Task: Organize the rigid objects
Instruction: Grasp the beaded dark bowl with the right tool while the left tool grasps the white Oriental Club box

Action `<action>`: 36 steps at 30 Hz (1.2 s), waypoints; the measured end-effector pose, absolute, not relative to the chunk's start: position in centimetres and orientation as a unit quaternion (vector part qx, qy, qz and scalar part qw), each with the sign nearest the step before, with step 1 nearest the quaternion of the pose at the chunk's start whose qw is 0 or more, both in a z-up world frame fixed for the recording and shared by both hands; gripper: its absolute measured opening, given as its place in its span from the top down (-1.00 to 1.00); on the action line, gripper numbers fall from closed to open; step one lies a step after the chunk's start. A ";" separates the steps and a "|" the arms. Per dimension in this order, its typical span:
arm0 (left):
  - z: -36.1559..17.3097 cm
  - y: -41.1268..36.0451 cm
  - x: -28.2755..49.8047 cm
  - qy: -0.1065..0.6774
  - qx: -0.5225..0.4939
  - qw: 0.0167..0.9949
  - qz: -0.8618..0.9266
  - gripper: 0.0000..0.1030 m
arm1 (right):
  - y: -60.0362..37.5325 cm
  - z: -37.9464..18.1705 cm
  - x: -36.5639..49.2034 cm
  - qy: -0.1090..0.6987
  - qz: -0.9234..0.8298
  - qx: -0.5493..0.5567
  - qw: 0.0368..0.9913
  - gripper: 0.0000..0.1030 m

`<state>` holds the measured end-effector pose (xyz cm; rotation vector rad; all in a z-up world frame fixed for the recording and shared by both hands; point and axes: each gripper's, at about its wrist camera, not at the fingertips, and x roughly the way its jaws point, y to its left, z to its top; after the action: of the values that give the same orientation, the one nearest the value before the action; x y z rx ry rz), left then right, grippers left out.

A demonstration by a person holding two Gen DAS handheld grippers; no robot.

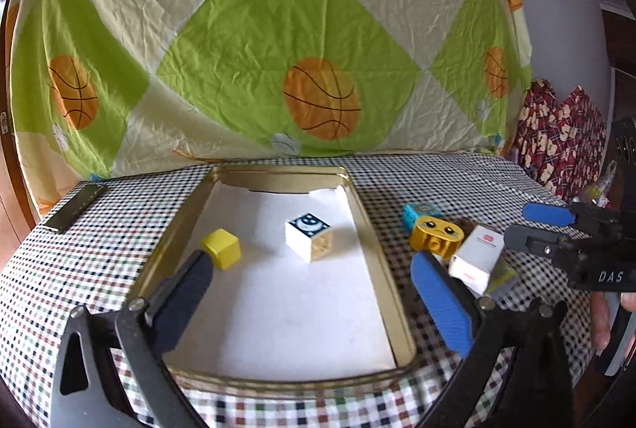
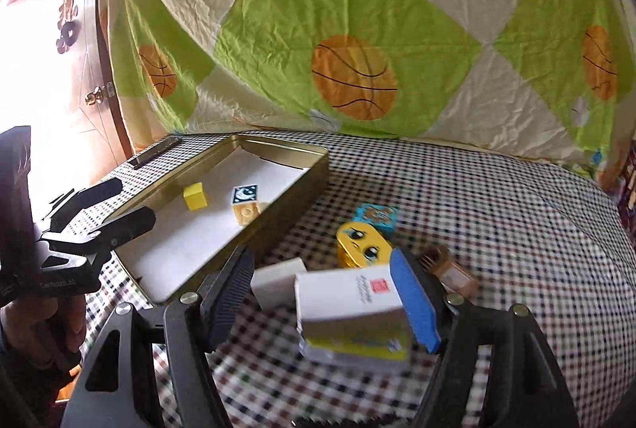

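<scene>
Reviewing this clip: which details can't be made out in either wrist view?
- White box: its print is motion-blurred in the right wrist view; too small in the left.
- Brown object: blurred, partly behind the blue finger; type unclear.
- Teal block: half hidden behind the yellow face block.
- Dark flat item at the table's far corner: too small to identify.

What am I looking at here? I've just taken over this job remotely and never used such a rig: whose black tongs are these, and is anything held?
No robot: a person holds a two-finger gripper in each hand, each with a fisheye camera looking along its fingers. The left view shows the left gripper open over the gold tin tray, which holds a yellow cube and a moon-print block. The right view shows the right gripper open around a white box, one pad beside it, not clamped. A yellow face toy and a teal block lie on the checked tablecloth.
</scene>
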<state>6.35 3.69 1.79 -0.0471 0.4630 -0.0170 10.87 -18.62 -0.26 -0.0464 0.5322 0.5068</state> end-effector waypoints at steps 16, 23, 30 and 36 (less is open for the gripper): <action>-0.3 -1.3 4.2 0.237 0.018 0.971 -0.018 -0.97 | -21.3 -7.3 6.1 0.308 0.264 -0.027 0.914 -0.64; -0.4 -2.0 4.2 0.238 0.022 0.971 -0.025 -0.97 | -22.4 -8.0 7.3 0.317 0.267 0.017 0.910 -0.46; 0.0 -4.2 5.0 0.234 0.037 0.970 -0.046 -0.97 | -23.8 -6.3 7.1 0.264 0.230 0.029 0.936 -0.46; 0.4 -6.7 7.5 0.262 0.035 0.960 -0.094 -0.97 | -24.1 -4.2 9.1 0.239 0.177 0.018 0.955 -0.46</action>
<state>7.51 -6.73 0.38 0.0709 0.5312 -0.1915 9.08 -24.14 -4.21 0.0373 0.4851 0.3604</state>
